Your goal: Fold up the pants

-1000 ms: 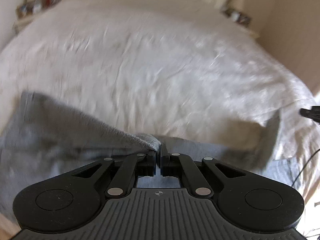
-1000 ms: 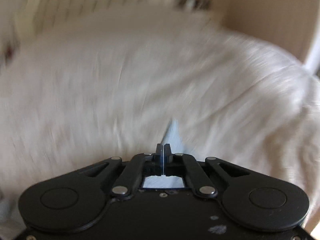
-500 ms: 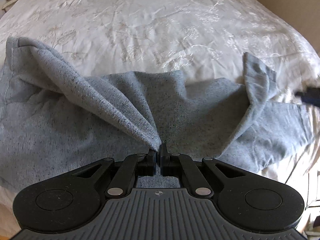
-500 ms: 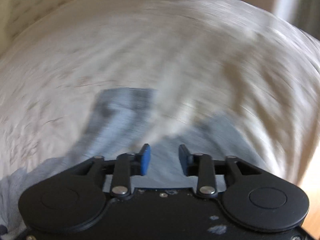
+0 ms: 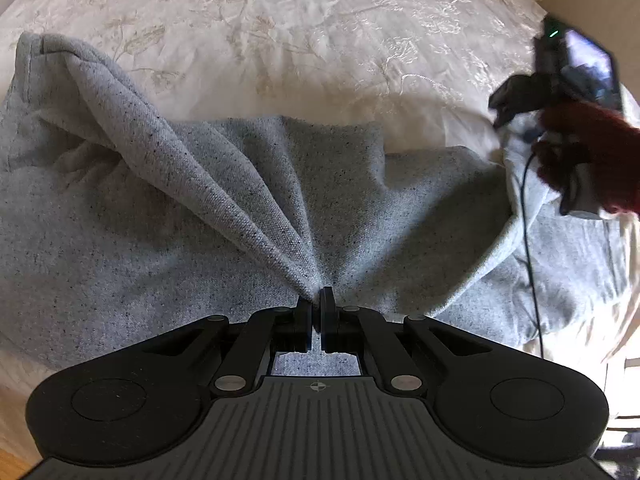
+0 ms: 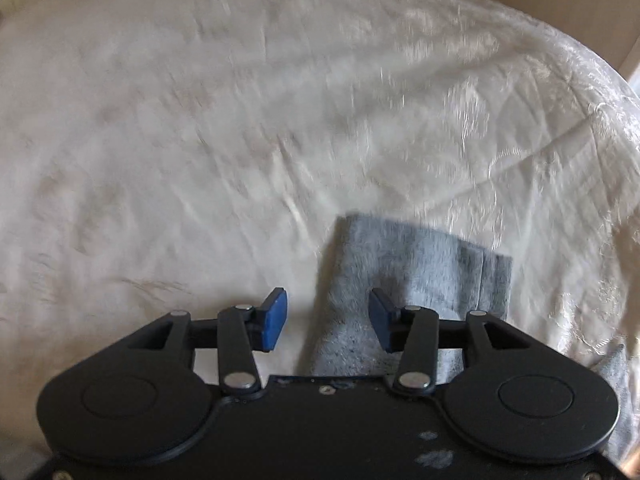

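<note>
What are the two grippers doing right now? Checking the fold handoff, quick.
Left gripper: shut on a pinch of the grey pants.
Right gripper: jaws opening, pads clear of the fabric.

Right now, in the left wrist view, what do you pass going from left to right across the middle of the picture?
The raised fold of the grey pants, then the left gripper shut on a pinch of that fabric, then the dangling black cable, then the red-sleeved hand holding the right gripper, all over the white bedspread.
</note>
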